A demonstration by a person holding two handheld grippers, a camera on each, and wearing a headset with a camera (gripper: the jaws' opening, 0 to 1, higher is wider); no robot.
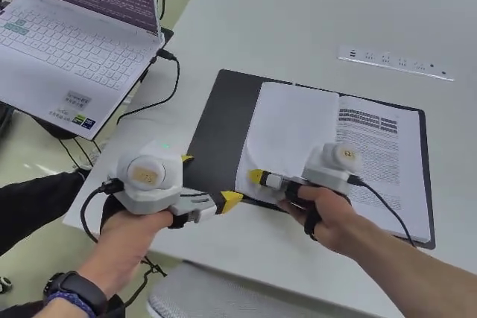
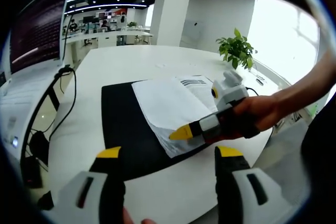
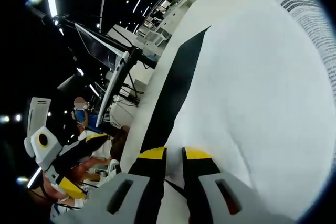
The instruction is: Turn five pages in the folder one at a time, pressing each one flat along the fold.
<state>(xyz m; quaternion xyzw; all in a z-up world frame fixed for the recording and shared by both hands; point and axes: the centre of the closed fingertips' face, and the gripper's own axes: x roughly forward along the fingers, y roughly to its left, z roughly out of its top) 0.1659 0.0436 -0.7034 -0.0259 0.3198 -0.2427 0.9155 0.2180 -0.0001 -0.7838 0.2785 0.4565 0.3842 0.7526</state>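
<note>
Black folder (image 1: 220, 121) open on white table (image 1: 283, 13), its near edge close to table edge and partly hidden by hand (image 1: 328, 214). One white page (image 1: 291, 132) bowed over printed page (image 1: 380, 147). Right gripper (image 1: 256, 177) jaws narrow, pinching white page. Left gripper (image 1: 209, 179) jaws wide, empty, beside folder. One laptop (image 1: 74, 35) well apart.

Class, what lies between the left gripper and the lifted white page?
A strip of table, then the folder's black cover before the white page, clearest in the left gripper view.
</note>
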